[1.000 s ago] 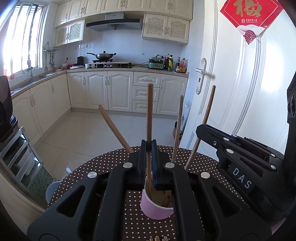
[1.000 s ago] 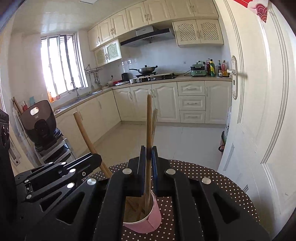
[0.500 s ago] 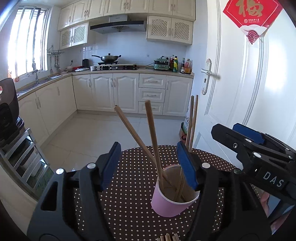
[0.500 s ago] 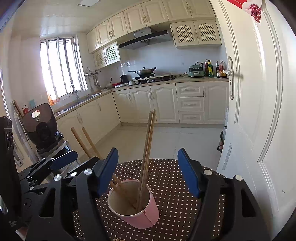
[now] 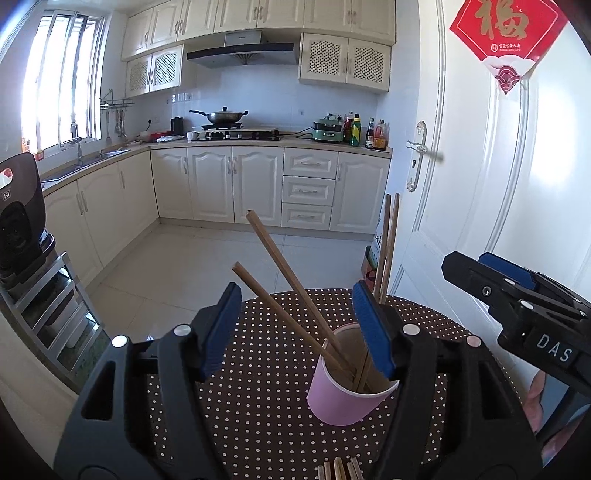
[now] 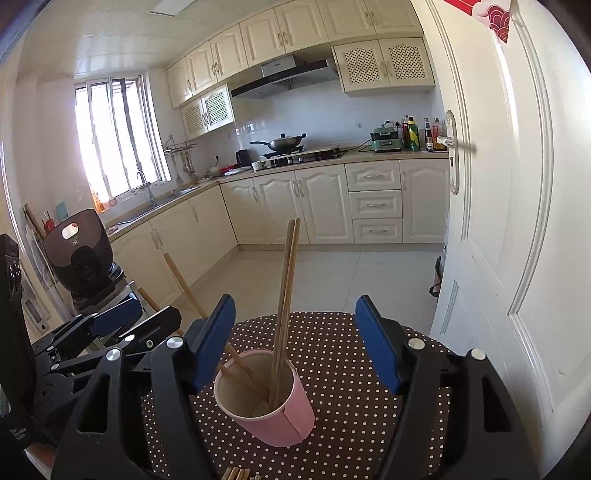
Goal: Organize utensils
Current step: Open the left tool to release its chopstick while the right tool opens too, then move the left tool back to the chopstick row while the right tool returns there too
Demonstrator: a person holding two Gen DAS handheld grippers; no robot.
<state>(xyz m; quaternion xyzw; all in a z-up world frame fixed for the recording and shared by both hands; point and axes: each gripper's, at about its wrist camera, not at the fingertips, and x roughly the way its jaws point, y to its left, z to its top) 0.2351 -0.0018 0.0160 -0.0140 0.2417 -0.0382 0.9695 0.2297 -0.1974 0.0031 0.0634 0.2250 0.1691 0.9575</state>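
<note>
Cup: one pink paper cup, upright on the polka-dot counter, near its middle.
Chopsticks in cup: four wooden sticks. Two lean left, well apart at their tops; two stand close together as a pair, nearly upright, at the cup's right side.
Chopsticks on counter: a small bundle of loose sticks at the near edge; only the ends show, so the count cannot be told.
Left tongs: one pair, blue pads spread wide, nothing gripped; the cup sits behind the right pad.
Right tongs: one pair, blue pads spread wide, nothing gripped; the cup stands between the pads and touches neither.
Left view only: the red paper ornament on the door in full; the right tongs from the side at far right, marked "DAS"; part of a hand beneath them.
Right view only: the inside bottom of the cup; the left tongs from the side at lower left.
Change from earlier frame: a second ago each pair of tongs was clamped on one chopstick above the cup; both have since opened, and the released sticks now rest inside the cup.
</note>
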